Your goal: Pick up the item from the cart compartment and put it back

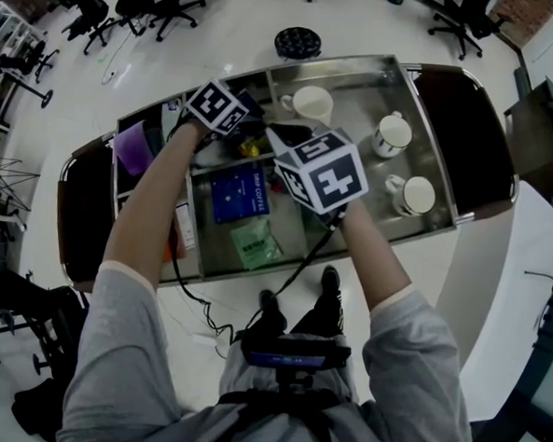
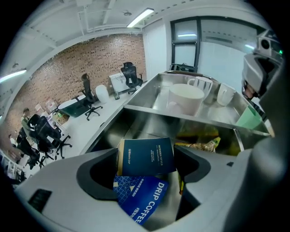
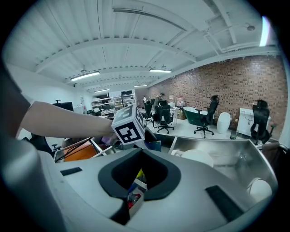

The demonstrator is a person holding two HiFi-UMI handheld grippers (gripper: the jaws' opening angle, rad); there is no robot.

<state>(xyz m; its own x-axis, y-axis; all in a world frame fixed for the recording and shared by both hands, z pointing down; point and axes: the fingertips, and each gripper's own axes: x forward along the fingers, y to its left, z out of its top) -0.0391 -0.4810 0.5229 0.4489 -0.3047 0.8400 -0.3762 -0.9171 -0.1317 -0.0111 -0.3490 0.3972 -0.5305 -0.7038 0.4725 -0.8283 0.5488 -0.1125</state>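
Note:
My left gripper (image 2: 146, 168) hangs over the steel cart (image 1: 445, 221) with its jaws wide and a dark blue box (image 2: 147, 156) spanning the gap, both sides touching the pads. Below it in the compartment lies a blue drip coffee packet (image 2: 142, 201). In the head view the left gripper (image 1: 247, 130) is at the cart's far middle. My right gripper (image 1: 291, 140) is just beside it. In the right gripper view its jaws (image 3: 136, 195) stand nearly together on a small white-edged packet (image 3: 137, 192).
A white bowl-like cup (image 1: 312, 104) and two mugs (image 1: 392, 134) (image 1: 414, 194) sit in the cart's right section. A green packet (image 1: 255, 242) and yellow snack packets (image 2: 199, 146) lie in the compartments. A purple item (image 1: 131, 148) stands at the left end. Office chairs ring the floor beyond.

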